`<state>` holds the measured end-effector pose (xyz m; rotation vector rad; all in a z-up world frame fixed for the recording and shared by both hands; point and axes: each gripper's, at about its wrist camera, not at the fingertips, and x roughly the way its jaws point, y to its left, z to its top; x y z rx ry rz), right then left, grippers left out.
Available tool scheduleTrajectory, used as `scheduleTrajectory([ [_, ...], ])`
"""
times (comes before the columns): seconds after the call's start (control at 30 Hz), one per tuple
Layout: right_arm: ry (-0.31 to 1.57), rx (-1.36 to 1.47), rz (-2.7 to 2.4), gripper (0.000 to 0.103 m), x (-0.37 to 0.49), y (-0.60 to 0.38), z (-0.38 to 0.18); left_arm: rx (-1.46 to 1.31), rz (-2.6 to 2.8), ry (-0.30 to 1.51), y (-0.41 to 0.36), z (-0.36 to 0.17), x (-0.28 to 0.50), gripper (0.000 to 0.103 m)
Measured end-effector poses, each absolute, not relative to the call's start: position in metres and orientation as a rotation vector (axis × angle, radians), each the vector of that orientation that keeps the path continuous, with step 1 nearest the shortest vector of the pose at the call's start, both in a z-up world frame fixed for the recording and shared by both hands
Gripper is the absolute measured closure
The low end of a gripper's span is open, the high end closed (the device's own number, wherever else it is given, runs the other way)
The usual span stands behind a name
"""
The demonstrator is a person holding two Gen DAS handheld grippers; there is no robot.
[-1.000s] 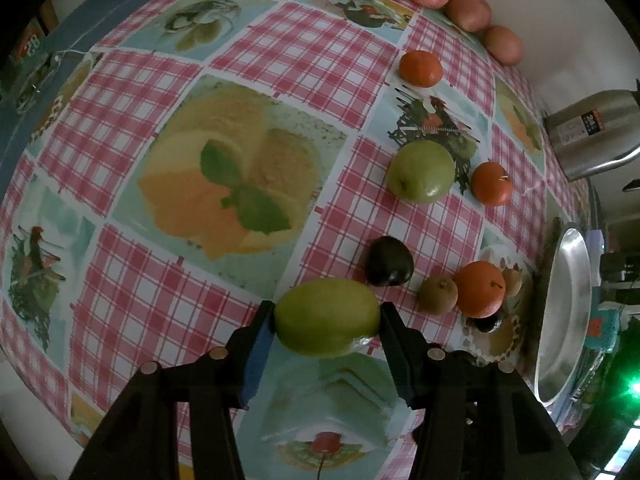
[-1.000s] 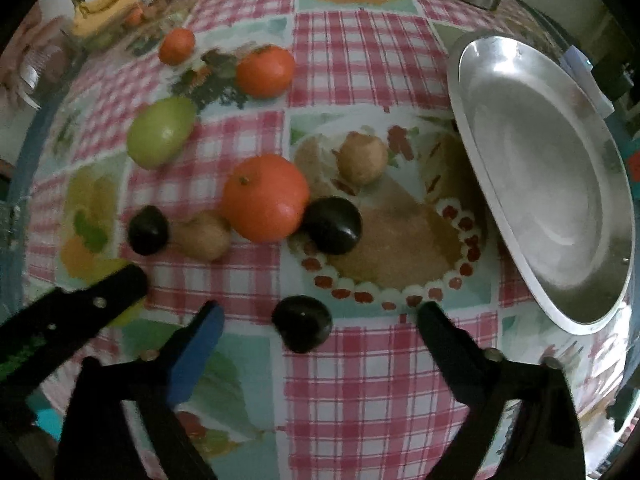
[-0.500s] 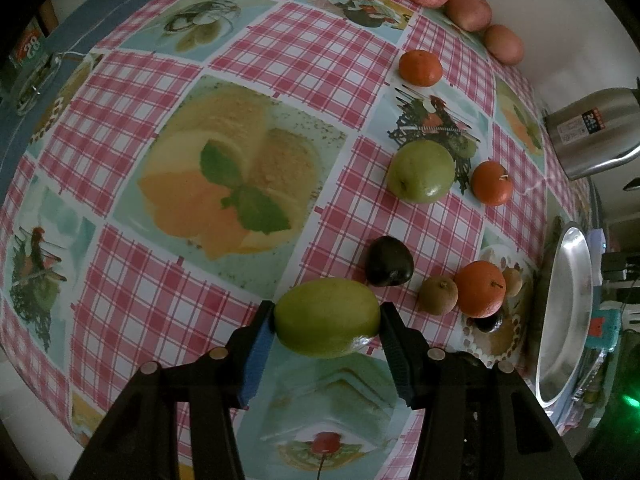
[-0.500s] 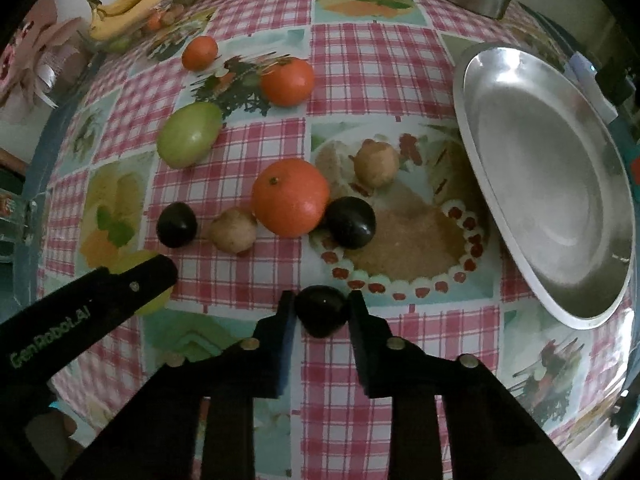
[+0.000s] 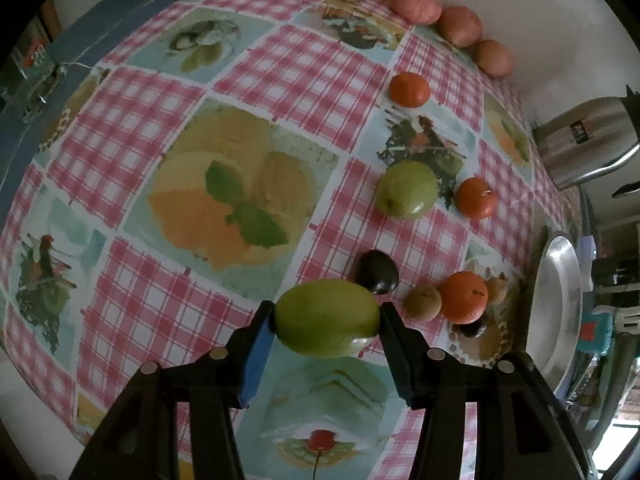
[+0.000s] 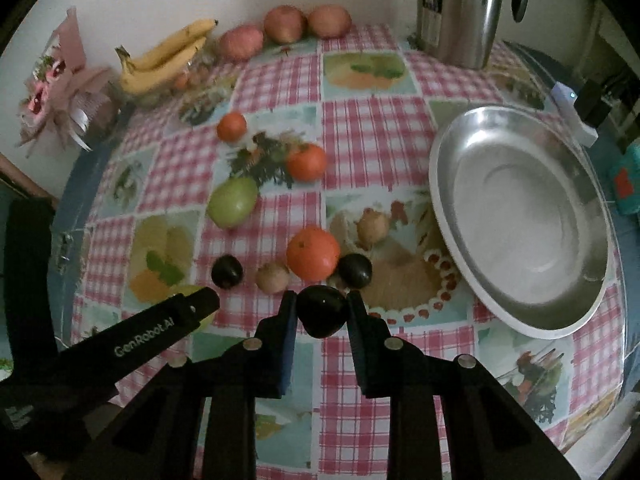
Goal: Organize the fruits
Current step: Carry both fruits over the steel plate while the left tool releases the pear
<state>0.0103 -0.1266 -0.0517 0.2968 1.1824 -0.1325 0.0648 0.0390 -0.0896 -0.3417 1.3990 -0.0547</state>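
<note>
Left hand-held gripper (image 5: 326, 322) is clamped across the long axis of a green mango (image 5: 326, 323), pads at both ends, so the fruit sits level and appears raised above the tabletop (image 5: 132, 128). Right hand-held gripper (image 6: 322, 312) is closed on a dark plum (image 6: 322, 311), pinched at its widest part; likely ready for carrying. Steel tray (image 6: 448, 184) at the right holds nothing. Oranges, kiwis, a second mango (image 6: 233, 201) and two more plums lie loose just left of it.
</note>
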Motion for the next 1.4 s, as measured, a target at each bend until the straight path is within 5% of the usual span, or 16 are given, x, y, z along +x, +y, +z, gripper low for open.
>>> scheduleTrajectory([
  [0.83, 1.19, 0.382, -0.307, 0.077, 0.057, -0.183, -0.033, -0.311, -0.094, 1.331, 0.0, -0.044, 0.108, 0.048],
  [1.4, 1.218, 0.482, -0.516, 0.077, 0.041, -0.27, -0.046, -0.176, -0.217, 1.314, -0.093, -0.034, 0.123, 0.048],
])
